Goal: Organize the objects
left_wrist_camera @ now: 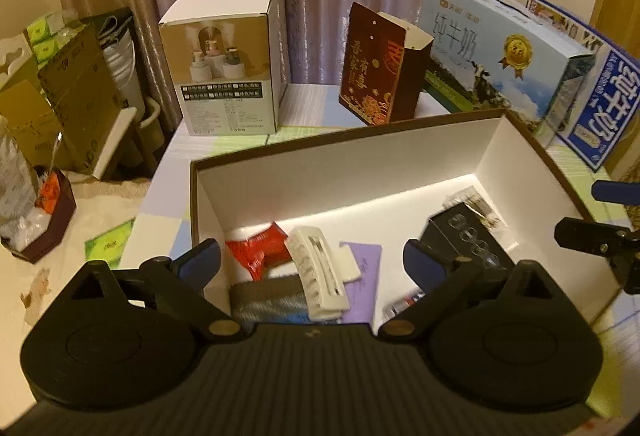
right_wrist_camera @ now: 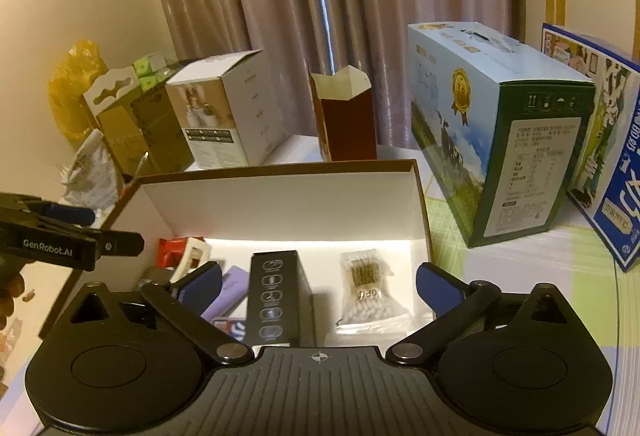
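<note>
Left wrist view
- Left gripper (left_wrist_camera: 312, 262): jaws spread wide, gripping nothing, hanging over the near left part of the open box.
- Open box (left_wrist_camera: 340, 160): brown outside, white inside, on the counter (left_wrist_camera: 168, 172) at centre frame.
- Box contents: red packet (left_wrist_camera: 260, 246) at 9 o'clock inside the box; white ribbed clip (left_wrist_camera: 318, 272) lying partly over it and over a purple card (left_wrist_camera: 366, 276); black carton (left_wrist_camera: 460, 232) at 3 o'clock, with a clear packet (left_wrist_camera: 474, 202) just behind it.
- Right gripper (left_wrist_camera: 608, 216): at the 3 o'clock edge of the frame, beside the box's right wall.
- Behind the box: white carton (left_wrist_camera: 224, 64) at 11 o'clock, dark red paper box (left_wrist_camera: 376, 72) at 12, pale blue milk carton (left_wrist_camera: 500, 52) at 1, blue carton (left_wrist_camera: 600, 96) at 2.

Right wrist view
- Right gripper (right_wrist_camera: 318, 282): jaws wide apart, empty, over the box's near edge.
- Black carton (right_wrist_camera: 276, 296): lying lengthwise between the jaws, left of centre.
- Clear packet (right_wrist_camera: 368, 292): just right of the black carton, apart from it.
- Left gripper (right_wrist_camera: 96, 228): enters from 9 o'clock above the box's left wall, held by a hand (right_wrist_camera: 10, 296).
- Purple card (right_wrist_camera: 228, 288): at 9 o'clock of the black carton.
</note>
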A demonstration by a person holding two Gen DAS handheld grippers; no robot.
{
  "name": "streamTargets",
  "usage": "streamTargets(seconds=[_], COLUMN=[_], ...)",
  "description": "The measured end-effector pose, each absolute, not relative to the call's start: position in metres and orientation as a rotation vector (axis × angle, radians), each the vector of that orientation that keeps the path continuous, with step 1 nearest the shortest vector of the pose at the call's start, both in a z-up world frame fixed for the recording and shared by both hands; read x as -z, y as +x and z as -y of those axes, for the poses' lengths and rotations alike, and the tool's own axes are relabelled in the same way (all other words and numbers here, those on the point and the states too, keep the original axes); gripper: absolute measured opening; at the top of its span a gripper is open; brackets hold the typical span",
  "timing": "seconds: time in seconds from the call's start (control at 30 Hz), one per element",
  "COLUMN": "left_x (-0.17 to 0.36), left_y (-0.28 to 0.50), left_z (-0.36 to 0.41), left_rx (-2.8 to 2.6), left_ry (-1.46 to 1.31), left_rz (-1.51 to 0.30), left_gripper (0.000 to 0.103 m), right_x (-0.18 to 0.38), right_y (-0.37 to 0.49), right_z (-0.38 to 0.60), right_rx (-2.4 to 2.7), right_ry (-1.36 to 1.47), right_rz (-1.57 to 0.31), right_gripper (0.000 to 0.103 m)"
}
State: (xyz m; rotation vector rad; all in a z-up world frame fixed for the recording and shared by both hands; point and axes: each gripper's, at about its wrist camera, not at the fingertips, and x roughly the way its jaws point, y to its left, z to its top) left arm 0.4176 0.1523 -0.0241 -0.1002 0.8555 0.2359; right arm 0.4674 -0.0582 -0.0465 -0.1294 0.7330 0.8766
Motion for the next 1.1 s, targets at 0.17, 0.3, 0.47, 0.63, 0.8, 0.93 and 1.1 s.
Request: streamTargets(seconds=[0.17, 0.3, 0.47, 0.63, 0.8, 0.93, 1.1], left_x=[0.016, 0.010, 0.004, -0.001, -0.002, -0.003, -0.006], left_y=[0.398, 0.382, 0.366, 0.350, 0.334, 0.319, 0.300], left_z=[-0.145, -0.140, -0.134, -0.125, -0.112, -0.104, -0.095], left_rx=[-0.238, -0.237, -0.242, -0.242, -0.247, -0.243, -0.245], left_ry=[-0.116, -0.130, -0.151, -0.157, -0.140, -0.164, -0.184], left_rz=[-0.850, -0.845, -0.835, -0.829, -0.830, -0.834, -0.835], left_gripper=[0.096, 0.096, 0.096, 0.096, 0.096, 0.096, 0.096], right_x=[0.040, 0.035, 0.029, 0.023, 0.022, 0.021, 0.019], right_y=[0.454, 0.445, 0.433, 0.421, 0.408, 0.398, 0.381], right_z=[0.070, 0.079, 0.089, 0.098, 0.109, 0.120, 0.132], right_rx=[-0.869, -0.864, -0.861, -0.857, -0.850, -0.843, -0.841], right_ry=[-0.098, -0.075, -0.056, -0.042, -0.033, -0.015, -0.008], right_rz=[-0.737, -0.739, -0.738, -0.732, -0.729, -0.736, -0.749], right_gripper=[0.101, 0.101, 0.101, 0.101, 0.101, 0.101, 0.101])
